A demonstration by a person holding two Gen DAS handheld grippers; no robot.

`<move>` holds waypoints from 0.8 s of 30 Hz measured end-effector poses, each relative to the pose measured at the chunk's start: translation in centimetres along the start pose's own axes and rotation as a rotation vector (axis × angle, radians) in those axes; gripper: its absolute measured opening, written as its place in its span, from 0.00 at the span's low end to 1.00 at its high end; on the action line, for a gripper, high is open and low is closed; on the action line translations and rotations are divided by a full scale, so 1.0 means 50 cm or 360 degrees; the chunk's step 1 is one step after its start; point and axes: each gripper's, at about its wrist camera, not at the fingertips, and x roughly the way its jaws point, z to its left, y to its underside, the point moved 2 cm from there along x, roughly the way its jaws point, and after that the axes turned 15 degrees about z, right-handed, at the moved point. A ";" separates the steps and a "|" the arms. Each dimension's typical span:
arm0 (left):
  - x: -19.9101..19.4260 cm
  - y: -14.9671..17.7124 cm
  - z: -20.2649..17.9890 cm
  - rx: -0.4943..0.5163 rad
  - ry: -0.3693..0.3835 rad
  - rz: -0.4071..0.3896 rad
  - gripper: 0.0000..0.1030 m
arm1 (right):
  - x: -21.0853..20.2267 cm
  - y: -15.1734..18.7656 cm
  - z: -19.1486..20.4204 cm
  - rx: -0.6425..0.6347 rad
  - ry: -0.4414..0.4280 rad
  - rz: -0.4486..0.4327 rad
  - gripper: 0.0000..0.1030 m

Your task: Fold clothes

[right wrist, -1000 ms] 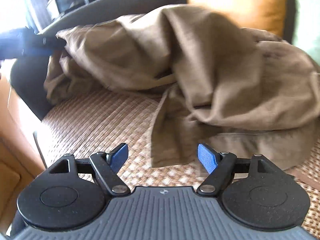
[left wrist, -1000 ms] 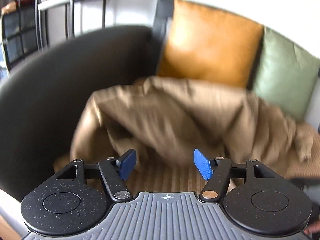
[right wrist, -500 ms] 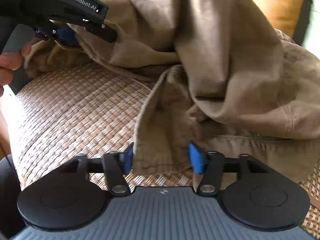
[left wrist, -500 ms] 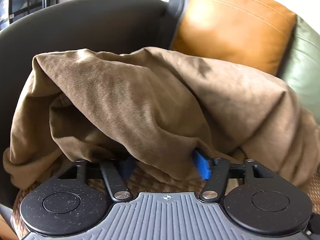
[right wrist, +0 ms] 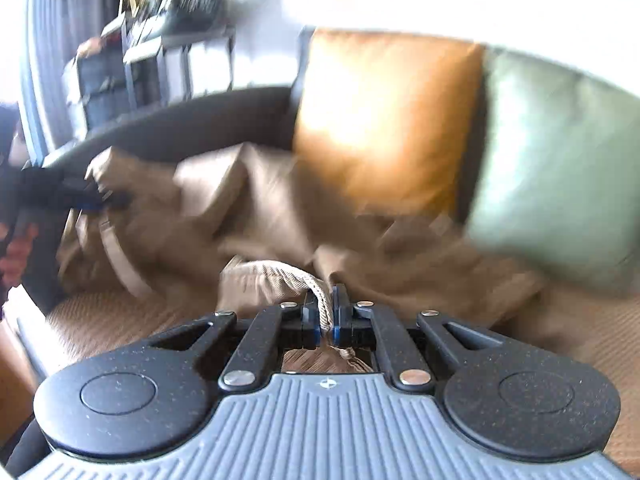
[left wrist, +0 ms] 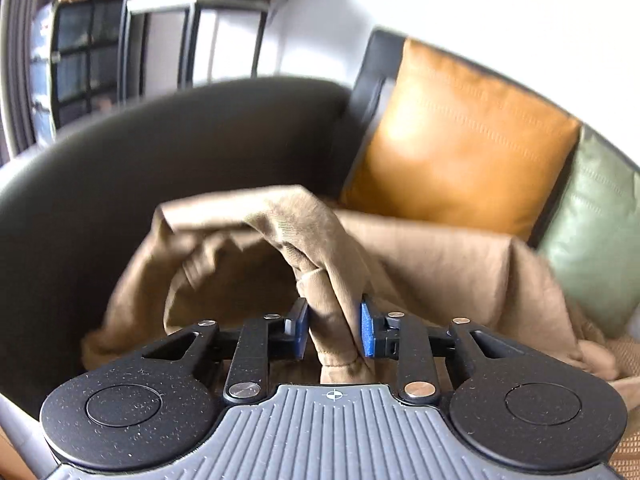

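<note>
A tan garment (left wrist: 440,264) lies crumpled on the sofa seat. In the left wrist view my left gripper (left wrist: 334,330) has a thick fold of it bunched between the blue pads (left wrist: 368,332). Its jaws are closing and both pads touch the cloth, which rises from them in a ridge. In the blurred right wrist view my right gripper (right wrist: 327,316) is shut on a thin seamed edge of the garment (right wrist: 260,208). The left gripper (right wrist: 92,196) also shows there at the far left, gripping cloth, with a person's hand (right wrist: 16,248) under it.
An orange cushion (left wrist: 460,148) and a green cushion (left wrist: 592,236) lean on the sofa back behind the garment. A dark curved armrest (left wrist: 120,184) bounds the left side. A woven mat (right wrist: 120,320) covers the seat. A metal shelf (left wrist: 180,40) stands beyond.
Both grippers went from open to closed on the tan garment. Both have risen, pulling the cloth up off the seat; the right wrist view is now motion-blurred.
</note>
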 end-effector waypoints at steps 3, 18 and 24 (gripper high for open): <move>-0.039 -0.016 0.016 -0.0027 -0.0001 -0.0055 0.20 | -0.096 -0.035 -0.044 0.0073 0.0108 -0.0146 0.06; 0.093 0.007 0.053 0.0074 -0.0425 0.0109 0.00 | -0.002 0.086 -0.193 0.0253 0.0261 0.0247 0.06; 0.072 0.052 0.053 0.0212 -0.0377 0.0131 0.24 | 0.117 0.175 -0.160 0.0286 0.0177 0.0497 0.06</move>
